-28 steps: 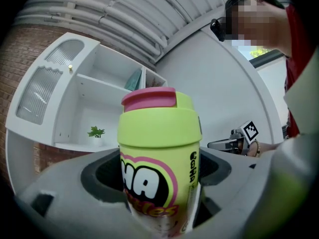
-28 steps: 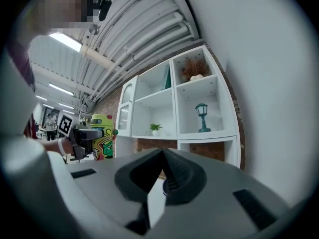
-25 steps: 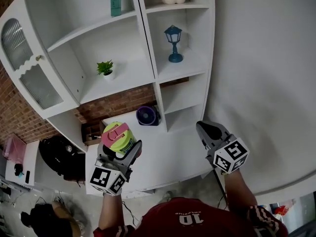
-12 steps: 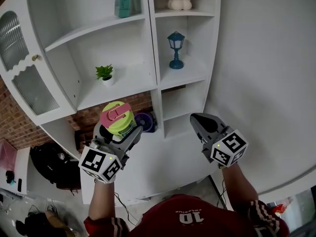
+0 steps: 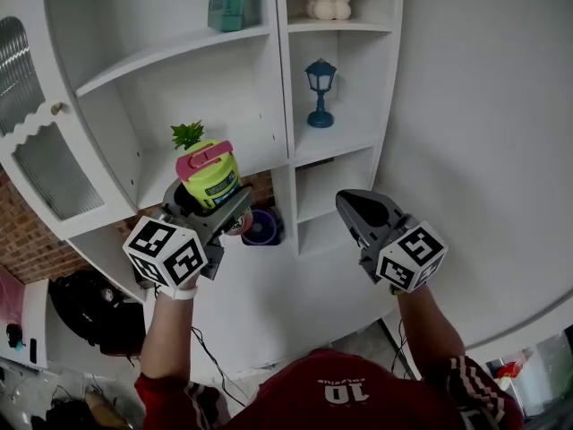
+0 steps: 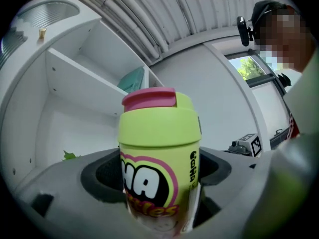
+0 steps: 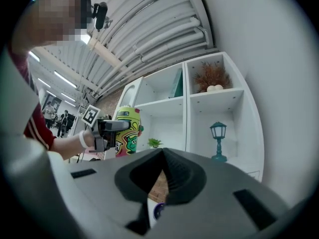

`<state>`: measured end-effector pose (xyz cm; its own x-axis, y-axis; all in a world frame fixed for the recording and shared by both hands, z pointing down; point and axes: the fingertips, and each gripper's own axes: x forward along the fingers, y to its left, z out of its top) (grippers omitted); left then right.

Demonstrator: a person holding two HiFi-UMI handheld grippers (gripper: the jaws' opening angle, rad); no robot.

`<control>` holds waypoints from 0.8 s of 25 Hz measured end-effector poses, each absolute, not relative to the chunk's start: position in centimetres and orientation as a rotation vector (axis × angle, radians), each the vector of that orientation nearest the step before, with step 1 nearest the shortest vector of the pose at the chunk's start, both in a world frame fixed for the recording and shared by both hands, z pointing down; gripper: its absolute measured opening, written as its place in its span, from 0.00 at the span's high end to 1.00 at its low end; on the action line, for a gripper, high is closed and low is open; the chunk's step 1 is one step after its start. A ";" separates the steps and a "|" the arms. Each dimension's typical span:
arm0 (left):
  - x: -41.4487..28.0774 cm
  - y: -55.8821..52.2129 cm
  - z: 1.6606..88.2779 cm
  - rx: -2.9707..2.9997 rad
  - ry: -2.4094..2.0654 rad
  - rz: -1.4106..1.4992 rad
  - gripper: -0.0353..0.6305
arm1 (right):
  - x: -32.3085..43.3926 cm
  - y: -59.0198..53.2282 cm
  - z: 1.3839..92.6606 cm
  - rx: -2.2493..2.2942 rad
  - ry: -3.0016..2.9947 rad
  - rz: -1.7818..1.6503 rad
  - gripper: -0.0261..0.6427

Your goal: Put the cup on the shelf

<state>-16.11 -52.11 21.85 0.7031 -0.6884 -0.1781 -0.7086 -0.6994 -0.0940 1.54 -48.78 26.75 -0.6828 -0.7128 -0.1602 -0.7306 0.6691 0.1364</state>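
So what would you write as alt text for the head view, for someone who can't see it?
The left gripper holds a lime-green cup with a pink lid in front of a white shelf unit, close to a small potted plant. The right gripper hangs beside it, shut and empty.

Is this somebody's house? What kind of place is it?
Probably a pretend living-room corner inside a big hall: the white shelf unit holds a blue lantern and a small plant like a home, but a ribbed metal ceiling runs overhead.

Wide bare shelf board (image 5: 255, 146) right of the small potted plant (image 5: 188, 134); blue lantern (image 5: 320, 86) in the neighbouring bay.
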 end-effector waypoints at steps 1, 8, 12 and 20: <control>-16.2 -52.8 21.7 -2.756 1.137 0.184 0.33 | 1.3 -49.0 26.6 -1.214 2.777 0.300 0.95; -17.0 -58.0 21.3 -2.792 1.101 0.133 0.33 | -1.4 -51.0 25.7 -1.228 2.747 0.344 0.95; -17.3 -61.1 21.1 -2.799 1.096 0.111 0.33 | -1.9 -51.6 26.4 -1.249 2.729 0.316 0.95; -17.9 -66.4 20.6 -2.833 1.123 0.136 0.33 | -1.1 -53.7 28.3 -1.351 2.651 0.219 0.95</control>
